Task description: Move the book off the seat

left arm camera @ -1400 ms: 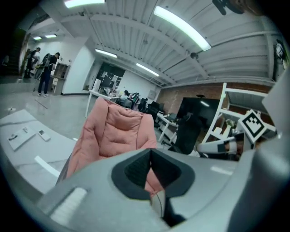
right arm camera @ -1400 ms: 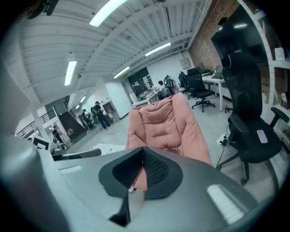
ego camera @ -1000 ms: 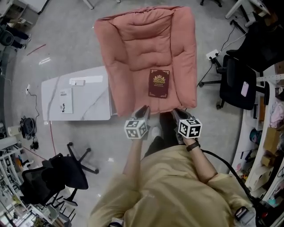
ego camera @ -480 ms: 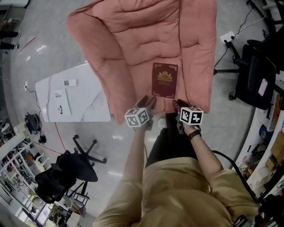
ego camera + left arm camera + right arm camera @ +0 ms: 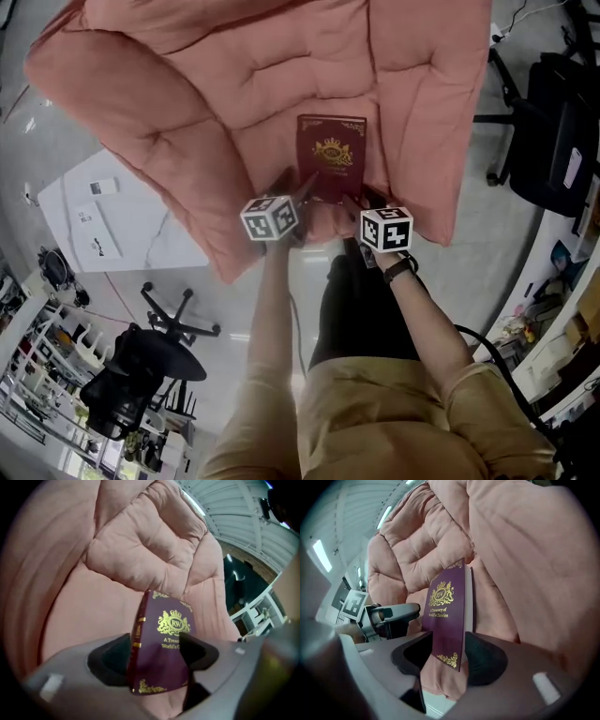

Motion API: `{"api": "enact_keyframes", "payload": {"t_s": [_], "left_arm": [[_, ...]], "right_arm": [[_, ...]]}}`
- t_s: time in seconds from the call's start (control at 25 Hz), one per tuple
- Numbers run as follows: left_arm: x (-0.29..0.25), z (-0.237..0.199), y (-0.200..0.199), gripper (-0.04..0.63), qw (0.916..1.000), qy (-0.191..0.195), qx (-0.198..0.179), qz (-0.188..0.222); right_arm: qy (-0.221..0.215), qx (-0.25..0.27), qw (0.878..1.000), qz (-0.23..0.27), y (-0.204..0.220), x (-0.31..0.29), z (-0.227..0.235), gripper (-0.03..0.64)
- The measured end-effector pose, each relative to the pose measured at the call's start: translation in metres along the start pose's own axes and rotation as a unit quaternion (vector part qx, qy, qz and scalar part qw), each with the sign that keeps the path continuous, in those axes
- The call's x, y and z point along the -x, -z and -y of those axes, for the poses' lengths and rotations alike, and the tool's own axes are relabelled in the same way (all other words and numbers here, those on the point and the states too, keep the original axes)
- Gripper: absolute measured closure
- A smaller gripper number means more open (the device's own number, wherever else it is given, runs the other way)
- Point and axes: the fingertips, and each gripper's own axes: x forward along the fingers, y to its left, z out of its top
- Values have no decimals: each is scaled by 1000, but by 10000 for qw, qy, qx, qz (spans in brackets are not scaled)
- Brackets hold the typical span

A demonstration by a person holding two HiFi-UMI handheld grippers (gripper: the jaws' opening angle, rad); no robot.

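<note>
A dark red book (image 5: 331, 159) with gold print lies on the pink cushioned seat (image 5: 281, 75), its near edge toward me. My left gripper (image 5: 298, 183) is at the book's near left corner and my right gripper (image 5: 361, 199) at its near right corner. In the left gripper view the book (image 5: 161, 644) stands between the opening jaws of the left gripper (image 5: 154, 653), with a gap on the spine side. In the right gripper view the book (image 5: 447, 611) sits between the opening jaws of the right gripper (image 5: 447, 653), and the pads do not press it. The left gripper (image 5: 391, 613) shows beside it.
A white table (image 5: 122, 225) with a white booklet (image 5: 98, 230) stands left of the seat. A black office chair (image 5: 141, 361) is at the lower left and another (image 5: 562, 131) at the right. Shelves and clutter line the room's edges.
Both grippers have moved forward from the seat's front edge to the book's near edge. Their jaws have opened and now straddle the book's corners. The head view has closed in on the seat.
</note>
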Motion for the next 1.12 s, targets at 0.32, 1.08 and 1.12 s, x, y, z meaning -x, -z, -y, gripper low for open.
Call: {"api": "enact_keyframes", "payload": {"t_s": [0.32,1.08,1.12], "left_arm": [[-21,-16,16,316,9995,93,228,-190],[90,91,-30,350,9964,84,-439,717],[104,101,-37,350,9951,93,-501,851]], "right_arm": [[33,-113,9998,-129,3,-22,10,428],[192,775,9961,374,-25,106,-62,445],[177,847,9952,451,-29,119,-73,445]]}}
